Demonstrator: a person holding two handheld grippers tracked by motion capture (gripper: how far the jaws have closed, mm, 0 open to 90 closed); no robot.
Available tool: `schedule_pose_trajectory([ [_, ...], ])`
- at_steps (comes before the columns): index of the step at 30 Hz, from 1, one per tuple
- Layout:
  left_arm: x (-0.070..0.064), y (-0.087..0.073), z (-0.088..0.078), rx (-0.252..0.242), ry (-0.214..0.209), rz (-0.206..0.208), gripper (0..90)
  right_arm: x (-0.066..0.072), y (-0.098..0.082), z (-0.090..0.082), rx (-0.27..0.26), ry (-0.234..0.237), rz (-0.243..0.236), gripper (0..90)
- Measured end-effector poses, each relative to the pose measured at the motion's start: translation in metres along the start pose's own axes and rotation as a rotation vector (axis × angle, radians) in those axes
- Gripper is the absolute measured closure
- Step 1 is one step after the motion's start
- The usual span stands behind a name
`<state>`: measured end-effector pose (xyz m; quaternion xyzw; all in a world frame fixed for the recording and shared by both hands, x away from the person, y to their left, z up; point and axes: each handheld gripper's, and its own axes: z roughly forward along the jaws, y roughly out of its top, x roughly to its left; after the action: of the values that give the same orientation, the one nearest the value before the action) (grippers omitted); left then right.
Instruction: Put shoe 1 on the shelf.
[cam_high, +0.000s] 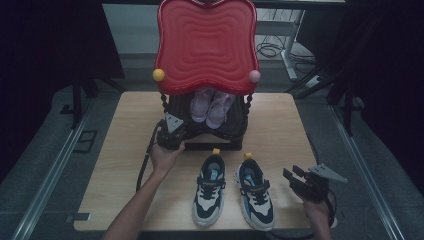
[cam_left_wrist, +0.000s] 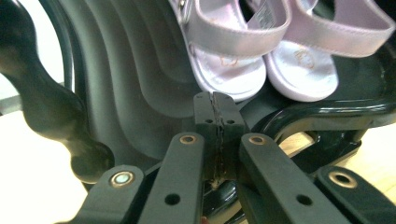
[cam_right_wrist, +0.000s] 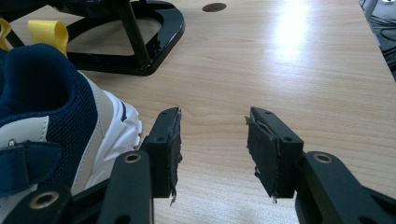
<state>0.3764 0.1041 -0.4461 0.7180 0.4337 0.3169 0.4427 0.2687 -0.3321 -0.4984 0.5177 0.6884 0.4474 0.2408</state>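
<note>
A black stand with a raised red wavy lid sits at the back of the wooden table. A pair of pale pink sandals lies on its black shelf. My left gripper is at the shelf's front left edge. In the left gripper view its jaws are pressed together just in front of the sandals, with nothing seen between them. Two navy and white sneakers stand in front. My right gripper is open beside the right sneaker, its jaws empty.
A yellow ball and a pink ball hang at the lid's lower corners. The stand's black base loop lies ahead of the right gripper. Bare wood stretches to the right. Dark floor and cables surround the table.
</note>
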Motion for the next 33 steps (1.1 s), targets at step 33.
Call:
schedule_pose_trajectory([
  [33,-0.016,0.048,0.008,-0.037,-0.073,0.200,60.0,0.001,-0.001,0.002,0.009,0.010,0.006,53.0],
])
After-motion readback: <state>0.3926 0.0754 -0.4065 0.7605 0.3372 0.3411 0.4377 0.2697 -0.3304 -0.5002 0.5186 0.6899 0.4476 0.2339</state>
